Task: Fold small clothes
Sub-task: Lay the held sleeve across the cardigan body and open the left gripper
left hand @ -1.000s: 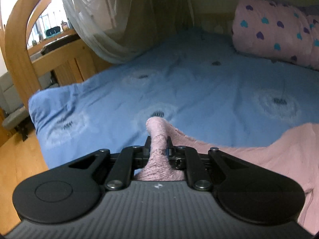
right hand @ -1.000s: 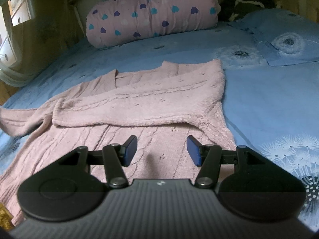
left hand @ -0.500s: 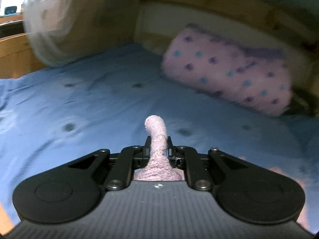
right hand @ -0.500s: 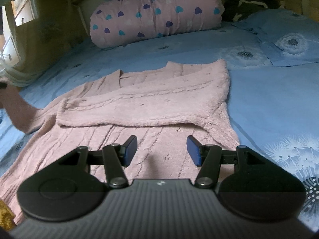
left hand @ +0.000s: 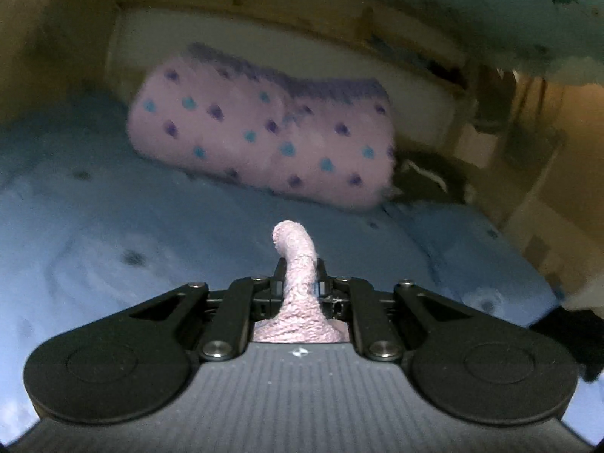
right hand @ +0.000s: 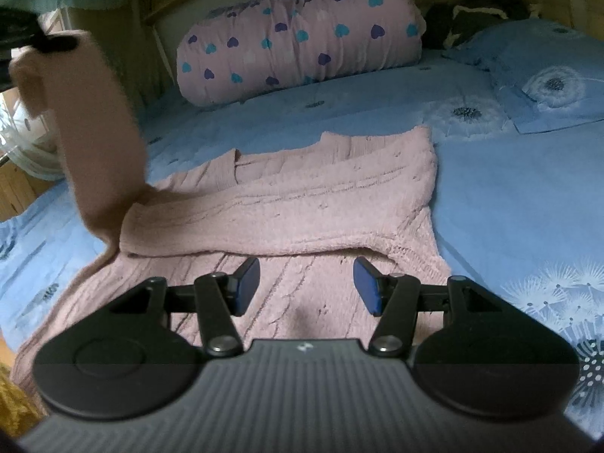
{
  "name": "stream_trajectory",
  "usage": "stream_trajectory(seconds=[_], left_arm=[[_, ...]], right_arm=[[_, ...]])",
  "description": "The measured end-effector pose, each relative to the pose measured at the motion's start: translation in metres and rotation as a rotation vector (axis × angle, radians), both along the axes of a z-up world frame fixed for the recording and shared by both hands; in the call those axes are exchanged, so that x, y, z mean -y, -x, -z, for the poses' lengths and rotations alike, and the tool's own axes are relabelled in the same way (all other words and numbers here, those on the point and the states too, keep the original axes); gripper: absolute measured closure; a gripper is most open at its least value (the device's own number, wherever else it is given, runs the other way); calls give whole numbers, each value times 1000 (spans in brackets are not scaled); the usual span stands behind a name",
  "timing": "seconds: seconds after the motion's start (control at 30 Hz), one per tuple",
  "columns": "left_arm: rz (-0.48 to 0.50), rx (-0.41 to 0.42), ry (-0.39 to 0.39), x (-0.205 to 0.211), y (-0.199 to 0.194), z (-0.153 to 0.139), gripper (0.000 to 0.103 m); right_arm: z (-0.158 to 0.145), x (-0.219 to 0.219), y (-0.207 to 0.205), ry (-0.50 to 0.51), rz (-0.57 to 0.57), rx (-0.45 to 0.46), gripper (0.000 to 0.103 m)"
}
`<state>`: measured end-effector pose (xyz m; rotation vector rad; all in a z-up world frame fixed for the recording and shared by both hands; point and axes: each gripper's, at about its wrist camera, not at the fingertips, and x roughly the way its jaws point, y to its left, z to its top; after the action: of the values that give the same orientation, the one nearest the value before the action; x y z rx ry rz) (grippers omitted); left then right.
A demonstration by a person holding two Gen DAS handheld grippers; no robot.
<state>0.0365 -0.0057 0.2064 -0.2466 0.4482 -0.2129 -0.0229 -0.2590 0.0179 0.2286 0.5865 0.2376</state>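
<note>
**Pink knit sleeve lifted for the fold**

Pink and loosely knitted, the sweater (right hand: 302, 204) lies flat on the blue bedsheet (right hand: 509, 196), its body filling the middle of the right wrist view, with one sleeve already laid across the chest. Our left gripper (left hand: 298, 283) is clamped tight on the cuff of the other sleeve (right hand: 102, 143), which rises in a blurred column at about 10 o'clock in the right wrist view; a pink stub curls up between the closed jaws in the left wrist view. Our right gripper (right hand: 305, 283) hangs just above the lower body of the sweater, jaws about half apart and empty.

We judge the knit light, soft and stretchy: it will drape and sag rather than hold a crease, and a cuff pinch can pull the shoulder out of line. The firmer places to take hold are the cuff, the ribbed hem and the shoulder seam.

Room is generous toward 3 o'clock, where bare sheet runs wide. The heart-print pillow (right hand: 302, 37) sits at 12 o'clock, well apart from the collar. The bed edge lies close at 8 o'clock, so we would keep the fold inboard.
</note>
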Motion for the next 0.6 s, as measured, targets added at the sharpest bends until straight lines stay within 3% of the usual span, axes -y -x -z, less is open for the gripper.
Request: stream_trajectory(seconds=[0.2,0.37,0.5,0.53,0.6], left_arm=[[81,-139,-33,68,-30,69,90],[110,-238,-86,90,-54,132,89],[102,-279,-147,100,-63,156,88],[109,-288,-163,100,-63,158,86],[120,-300,-186,101,-60,159,72]], right_arm=[[-1,3,0,-4,5,-5,46],[-2,8,-2,-19,25,-18,46],[0,9,-4,-21,31,-32,46],[0,9,-5,-20,32,-36,46],[1,10,-6,-18,36,-45,46]])
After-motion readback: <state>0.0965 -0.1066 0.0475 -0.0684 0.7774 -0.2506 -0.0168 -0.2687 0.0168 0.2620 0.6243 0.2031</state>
